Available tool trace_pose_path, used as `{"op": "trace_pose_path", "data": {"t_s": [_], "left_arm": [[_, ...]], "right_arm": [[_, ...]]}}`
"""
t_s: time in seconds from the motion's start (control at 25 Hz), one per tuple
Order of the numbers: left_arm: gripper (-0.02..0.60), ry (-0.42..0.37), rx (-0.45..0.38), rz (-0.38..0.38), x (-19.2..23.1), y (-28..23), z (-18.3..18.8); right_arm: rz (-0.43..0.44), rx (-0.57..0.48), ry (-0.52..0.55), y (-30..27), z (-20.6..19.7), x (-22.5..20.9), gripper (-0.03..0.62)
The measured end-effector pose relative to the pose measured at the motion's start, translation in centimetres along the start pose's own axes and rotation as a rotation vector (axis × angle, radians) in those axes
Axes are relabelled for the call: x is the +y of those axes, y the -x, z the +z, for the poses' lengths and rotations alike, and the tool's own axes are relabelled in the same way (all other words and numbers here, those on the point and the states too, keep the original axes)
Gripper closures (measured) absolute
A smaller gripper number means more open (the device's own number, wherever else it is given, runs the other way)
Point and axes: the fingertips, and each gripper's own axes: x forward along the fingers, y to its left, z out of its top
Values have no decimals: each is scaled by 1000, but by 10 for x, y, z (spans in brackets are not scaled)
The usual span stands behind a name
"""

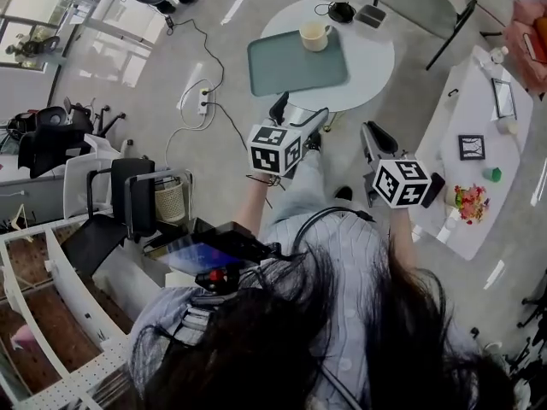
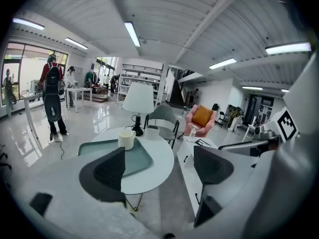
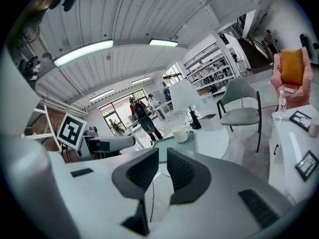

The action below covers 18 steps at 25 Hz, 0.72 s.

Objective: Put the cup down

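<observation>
A cream cup (image 1: 314, 34) stands upright on the far edge of a teal tray (image 1: 282, 68) on a round white table (image 1: 373, 60). Both grippers hang over the floor, short of the table and apart from the cup. My left gripper (image 1: 301, 114) points at the tray with its jaws wide open and nothing between them (image 2: 159, 156); the cup (image 2: 126, 139) shows just past its left finger. My right gripper (image 1: 370, 133) is to the right, its jaws close together with nothing held (image 3: 162, 156). In the right gripper view the cup (image 3: 180, 135) sits far ahead.
A lamp (image 2: 138, 99) and a small dark box stand at the table's far side, with a grey chair (image 1: 420, 3) behind. A long white side table (image 1: 466, 114) with frames and small items lies right. A power strip with cable (image 1: 203, 101) is on the floor left.
</observation>
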Motion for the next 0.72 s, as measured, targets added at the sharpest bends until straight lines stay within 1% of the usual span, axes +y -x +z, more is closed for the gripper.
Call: {"op": "trace_pose_path", "data": {"t_s": [0.2,0.36,0.52,0.72], "left_arm": [[150,16,28,7,-14,24,-21],[174,19,30,22,-18,43,-29],[234,-8,28,51,-18,63,-37],[316,-23,18,78,-15,97,-48]], "right_arm": [[37,19,-15,2,-15,14,528],[67,18,-31,3,-22,30,528],[82,36,-40,3,-36,46,528],[98,46,-44,-2,-51,72,528]]}}
